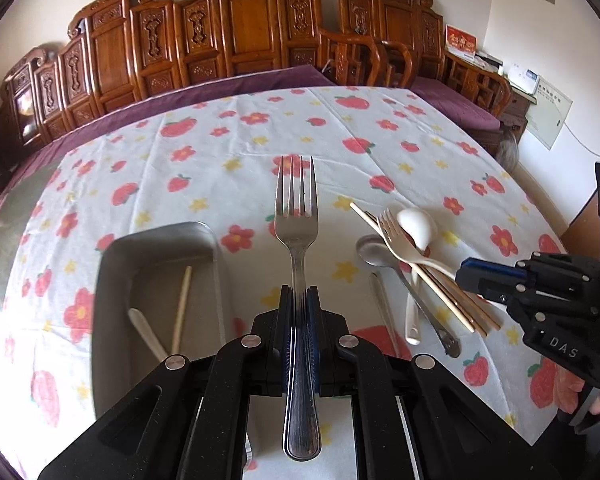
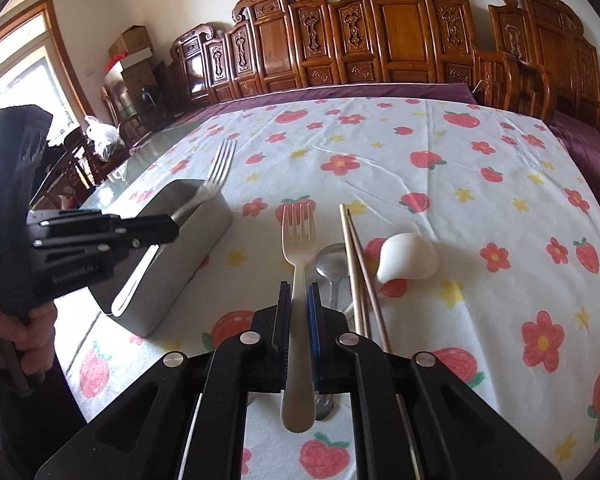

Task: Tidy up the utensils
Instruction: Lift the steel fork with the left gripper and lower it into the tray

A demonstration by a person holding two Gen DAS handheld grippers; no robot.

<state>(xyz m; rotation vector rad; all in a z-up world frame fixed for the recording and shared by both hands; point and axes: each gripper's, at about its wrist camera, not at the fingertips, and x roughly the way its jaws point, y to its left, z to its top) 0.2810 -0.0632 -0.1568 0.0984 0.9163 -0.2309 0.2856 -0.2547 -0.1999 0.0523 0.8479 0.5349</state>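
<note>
My left gripper point(image 1: 299, 296) is shut on the handle of a metal fork point(image 1: 296, 216), tines pointing away, held above the table beside a metal tray point(image 1: 160, 232). The tray holds a chopstick point(image 1: 182, 308) and a white utensil point(image 1: 146, 334). My right gripper point(image 2: 299, 296) is shut on a cream plastic fork point(image 2: 298, 240) over the pile of utensils. In the right wrist view the left gripper point(image 2: 174, 222) carries the metal fork point(image 2: 216, 176) above the tray point(image 2: 180, 256). In the left wrist view the right gripper point(image 1: 462, 274) is at the right.
On the floral tablecloth point(image 2: 420, 184) lie chopsticks point(image 2: 356, 264), a metal spoon point(image 2: 332, 260) and a white ceramic spoon point(image 2: 408, 258). A carved wooden bench point(image 1: 240, 28) with a purple cushion runs behind the table. A hand point(image 2: 28, 340) grips the left tool.
</note>
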